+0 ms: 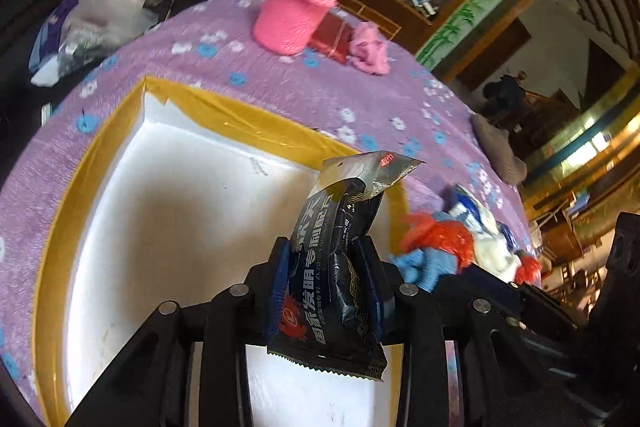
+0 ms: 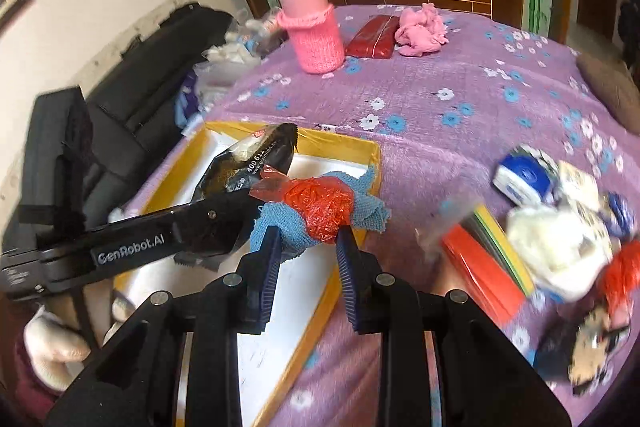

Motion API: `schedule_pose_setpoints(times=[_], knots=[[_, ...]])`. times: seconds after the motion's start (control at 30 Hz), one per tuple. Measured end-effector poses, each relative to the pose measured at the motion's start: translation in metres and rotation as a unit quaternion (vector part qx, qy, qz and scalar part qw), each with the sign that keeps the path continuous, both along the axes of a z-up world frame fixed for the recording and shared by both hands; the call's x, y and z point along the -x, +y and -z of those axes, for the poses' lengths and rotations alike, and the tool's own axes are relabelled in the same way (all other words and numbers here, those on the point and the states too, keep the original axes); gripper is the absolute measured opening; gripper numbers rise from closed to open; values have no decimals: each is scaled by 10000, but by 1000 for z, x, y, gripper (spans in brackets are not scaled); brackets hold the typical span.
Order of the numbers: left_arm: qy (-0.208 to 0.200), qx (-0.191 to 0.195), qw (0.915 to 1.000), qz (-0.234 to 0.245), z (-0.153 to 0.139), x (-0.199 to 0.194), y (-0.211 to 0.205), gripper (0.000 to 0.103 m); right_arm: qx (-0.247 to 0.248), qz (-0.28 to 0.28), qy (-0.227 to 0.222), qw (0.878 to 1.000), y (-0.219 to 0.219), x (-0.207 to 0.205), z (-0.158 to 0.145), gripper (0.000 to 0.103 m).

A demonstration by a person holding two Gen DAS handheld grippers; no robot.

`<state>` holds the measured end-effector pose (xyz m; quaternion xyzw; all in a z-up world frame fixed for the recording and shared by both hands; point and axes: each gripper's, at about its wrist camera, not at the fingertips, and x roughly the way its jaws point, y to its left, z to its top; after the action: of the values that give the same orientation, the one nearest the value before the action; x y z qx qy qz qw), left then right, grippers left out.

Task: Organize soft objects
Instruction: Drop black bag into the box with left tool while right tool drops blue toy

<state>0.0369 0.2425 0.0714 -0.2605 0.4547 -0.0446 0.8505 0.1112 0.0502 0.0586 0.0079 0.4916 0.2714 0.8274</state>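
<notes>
My left claw (image 1: 326, 267) clamps a crinkled black packet (image 1: 336, 251) over the white box (image 1: 168, 211). My right claw (image 2: 306, 243) pinches a blue cloth (image 2: 276, 227) bundled around red plastic (image 2: 320, 205).

The black snack packet (image 1: 336, 275) is glossy, crinkled foil, and the red bag (image 2: 320, 207) is thin shiny plastic wrapped in nubby blue terry cloth (image 2: 368, 213). A fuzzy purple floral blanket (image 2: 440, 147) lies under the matt white foam box (image 1: 168, 211) edged with glossy yellow tape. The bottle's pink sleeve (image 2: 316, 35) is coarse knit.
</notes>
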Motion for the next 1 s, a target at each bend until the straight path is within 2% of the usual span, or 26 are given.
schedule_pose_setpoints(times=[0.1,0.17,0.23,0.33,0.53,0.67,0.73,0.8,0.93,1.0], knots=[[-1,68,9999,-125,10,-7,6,37,276,-89,-33,9996,16,-10,12,27],[-74,182,9997,-140,11,-10,8,44,444,-103,-58,9989,22,-16,16,31],[-150,220,9995,-196,11,-7,12,57,538,-42,-111,9985,24,-21,20,38],[-345,263,9988,-245,7,3,20,61,486,47,-89,9988,20,-26,20,44],[-650,233,9969,-369,-9,35,24,66,249,349,-155,9990,-8,-18,-1,45],[-866,-148,9957,-286,-13,65,8,77,55,730,-210,9971,-50,5,-18,45],[-842,-581,9944,-276,-7,77,-2,77,-42,883,-275,9957,-74,23,-26,45],[-620,-1195,9903,-333,8,80,-9,78,-55,1011,-354,9942,-92,38,-31,45],[-432,-1590,9852,-473,12,84,-8,77,-58,1329,-550,9896,-130,68,-40,45],[-434,-1692,9830,-556,11,85,-5,77,-26,1451,-621,9875,-144,78,-43,49]])
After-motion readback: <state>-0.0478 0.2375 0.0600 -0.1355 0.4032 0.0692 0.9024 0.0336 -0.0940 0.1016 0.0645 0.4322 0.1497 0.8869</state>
